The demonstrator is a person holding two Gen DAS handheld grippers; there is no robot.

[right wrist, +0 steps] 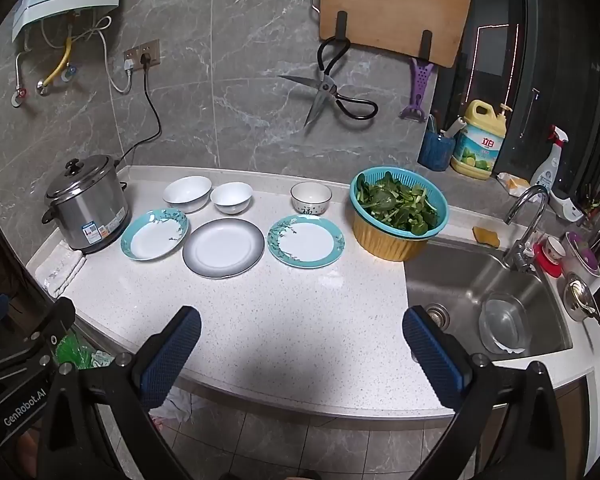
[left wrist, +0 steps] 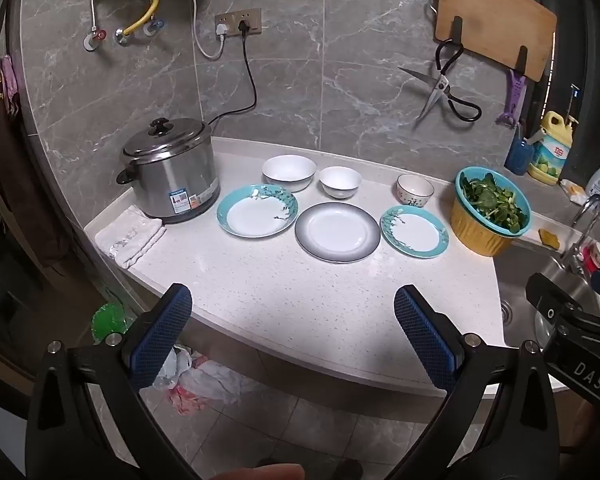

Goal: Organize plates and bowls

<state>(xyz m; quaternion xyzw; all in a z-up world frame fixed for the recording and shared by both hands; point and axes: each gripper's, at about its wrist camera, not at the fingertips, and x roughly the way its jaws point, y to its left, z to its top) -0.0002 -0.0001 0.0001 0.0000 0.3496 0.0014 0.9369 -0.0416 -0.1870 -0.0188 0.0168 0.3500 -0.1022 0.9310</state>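
On the white counter (left wrist: 284, 300) lie three plates in a row: a teal-rimmed deep plate (left wrist: 257, 216) (right wrist: 155, 239), a grey-rimmed plate (left wrist: 337, 231) (right wrist: 223, 247) and a smaller teal-rimmed plate (left wrist: 414, 231) (right wrist: 306, 241). Behind them stand a large white bowl (left wrist: 289, 172) (right wrist: 187, 193), a smaller white bowl (left wrist: 340, 182) (right wrist: 231, 197) and a small patterned bowl (left wrist: 415, 189) (right wrist: 311, 198). My left gripper (left wrist: 294, 312) and right gripper (right wrist: 302, 332) are both open and empty, held over the counter's front edge, well short of the dishes.
A steel cooker (left wrist: 170, 170) and a folded cloth (left wrist: 130, 236) are at the left. A teal colander of greens in a yellow basin (right wrist: 398, 212) stands by the sink (right wrist: 488, 292), which holds a steel bowl. Scissors (right wrist: 328, 92) and a cutting board hang on the wall.
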